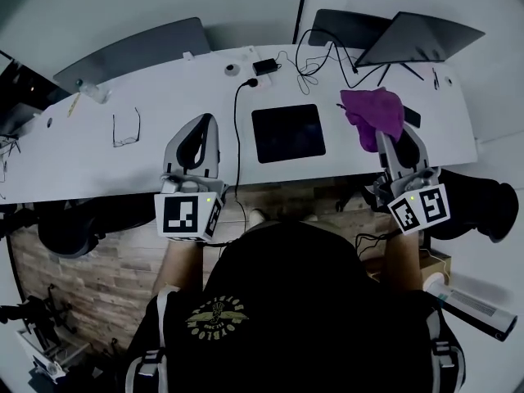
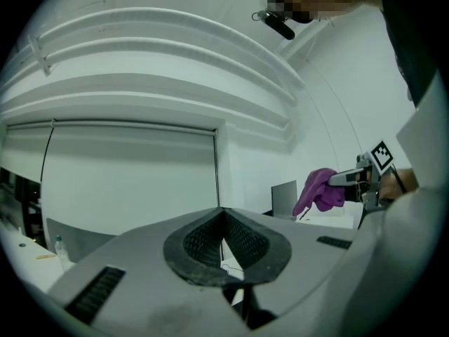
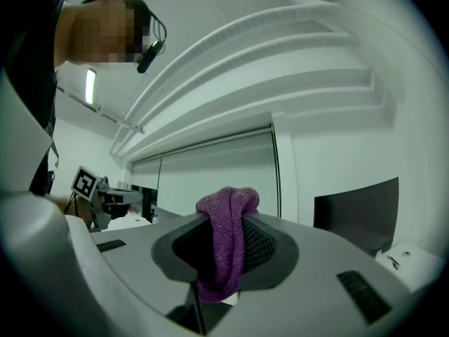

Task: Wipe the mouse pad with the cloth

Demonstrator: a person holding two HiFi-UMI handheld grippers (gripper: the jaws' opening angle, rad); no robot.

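The only print in sight is a yellow emblem on the front of the person's black shirt [image 1: 215,316], too small to read. Each gripper also carries a cube with a black-and-white square marker.

The black square mouse pad [image 1: 287,133] lies flat on a long white table [image 1: 98,158], near its front edge. To the left of the pad a black cable [image 1: 237,129] runs across the table, and farther left lie thin wire-framed eyeglasses [image 1: 125,129]. Behind the pad sits a small black adapter [image 1: 264,65], and behind and to its right stands an open dark laptop [image 1: 417,38]. The gripper views show plain white walls, and the floor in front of the table has a brown brick-like pattern [image 1: 90,277].

The left gripper [image 1: 203,123] is held at the table's front edge, left of the pad beyond the cable. Its tips point away from the person and its own view looks up at the wall. Its jaws are closed tip to tip with nothing between them.

The right gripper [image 1: 385,136] is raised to the right of the pad. Its jaws are clamped on the purple knitted cloth [image 1: 372,111], which bunches above the tips and hangs down between the dark pads. The cloth is clear of the pad.
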